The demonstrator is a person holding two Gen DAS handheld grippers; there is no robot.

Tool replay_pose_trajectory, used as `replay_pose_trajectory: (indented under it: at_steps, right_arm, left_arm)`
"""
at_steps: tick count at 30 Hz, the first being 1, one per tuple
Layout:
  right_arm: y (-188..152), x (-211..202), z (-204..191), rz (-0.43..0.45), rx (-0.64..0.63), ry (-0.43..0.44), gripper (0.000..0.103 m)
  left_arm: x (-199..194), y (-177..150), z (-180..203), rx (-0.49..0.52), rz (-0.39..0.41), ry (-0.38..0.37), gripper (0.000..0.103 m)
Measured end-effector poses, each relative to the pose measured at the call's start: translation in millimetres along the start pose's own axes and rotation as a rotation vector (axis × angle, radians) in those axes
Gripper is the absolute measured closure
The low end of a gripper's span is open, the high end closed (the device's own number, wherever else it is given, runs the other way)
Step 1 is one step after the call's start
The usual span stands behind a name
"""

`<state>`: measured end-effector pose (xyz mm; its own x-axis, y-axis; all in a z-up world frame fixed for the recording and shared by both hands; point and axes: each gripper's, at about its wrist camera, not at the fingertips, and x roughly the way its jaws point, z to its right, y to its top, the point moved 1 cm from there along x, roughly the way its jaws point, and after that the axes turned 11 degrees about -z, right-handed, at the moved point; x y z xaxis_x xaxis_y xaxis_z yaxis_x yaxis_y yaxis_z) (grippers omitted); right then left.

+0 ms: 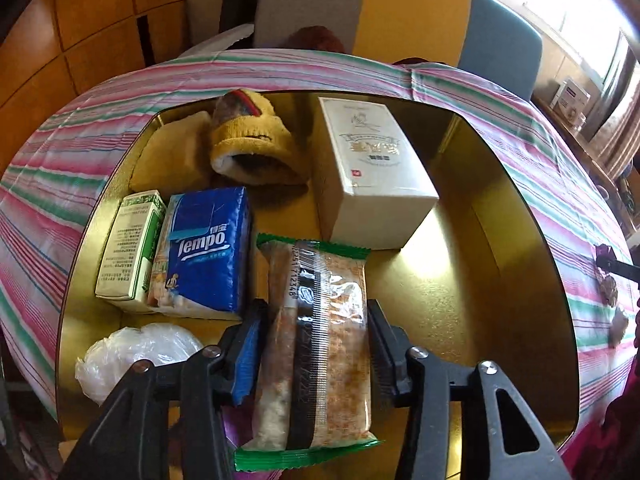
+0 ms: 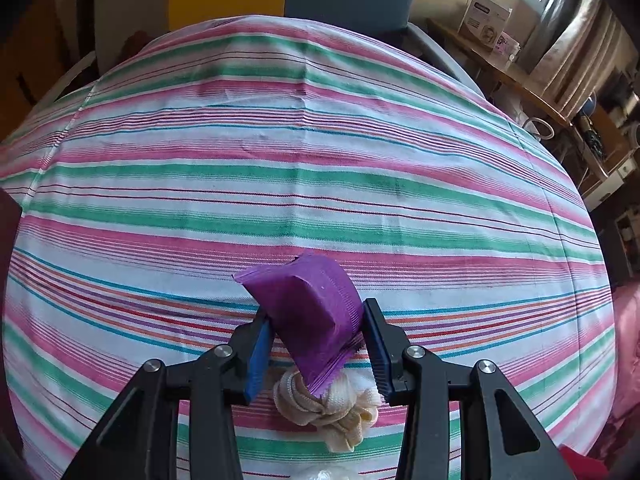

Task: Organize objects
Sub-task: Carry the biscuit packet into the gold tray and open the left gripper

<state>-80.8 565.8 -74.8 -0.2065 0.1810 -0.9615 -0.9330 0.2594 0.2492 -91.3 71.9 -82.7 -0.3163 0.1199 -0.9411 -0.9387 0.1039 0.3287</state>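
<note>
The jaws of the left gripper (image 1: 316,344) stand clamped on a long clear-and-green plastic snack packet (image 1: 320,344), which they hold lengthwise over the near part of the shallow gold metal tray (image 1: 520,240). Already lying in the tray are a white rectangular carton (image 1: 372,172), a blue Tempo tissue pack (image 1: 208,252), a small green-and-white box (image 1: 130,248) just beside it, a yellow knitted hat (image 1: 252,140), a flat yellow pouch (image 1: 172,156) and a crumpled clear plastic bag (image 1: 136,356). The tray rests on a pink, green and white striped cloth (image 1: 280,72).

In the right wrist view, the right gripper (image 2: 316,340) has its jaws closed on a small purple foil sachet (image 2: 312,312), raised above the same striped cloth. A cream braided cord bundle (image 2: 328,408) lies on the cloth below.

Judgement: the sorting is well advanced; the two held packets and the cord bundle remain outside the tray.
</note>
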Motion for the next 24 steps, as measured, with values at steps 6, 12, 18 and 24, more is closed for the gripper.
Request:
replay_pose_trajectory:
  at_steps: [6,12,18,24]
  right_arm:
    - [1.2,0.0,-0.9,0.000,-0.001,0.001,0.059]
    - [-0.1,1.5,-1.1,-0.003,-0.001,-0.004,0.059]
    - [-1.7,4.7,-2.5,-0.007,-0.007,-0.013,0.059]
    - [-4.4,6.9,-4.8,-0.008,-0.017,-0.014,0.059]
  left_arm:
    - [-15.4,-2.8,0.0,-0.003,0.058,-0.017,0.042]
    - [-42.7,-6.0,0.9,0.022,0.137,0.025,0.042]
    - [-62.3,-10.7,9.0,0.065,0.198,0.062,0.042]
    - [-71.1,-16.2,12.7,0.087,0.215,0.062,0.042]
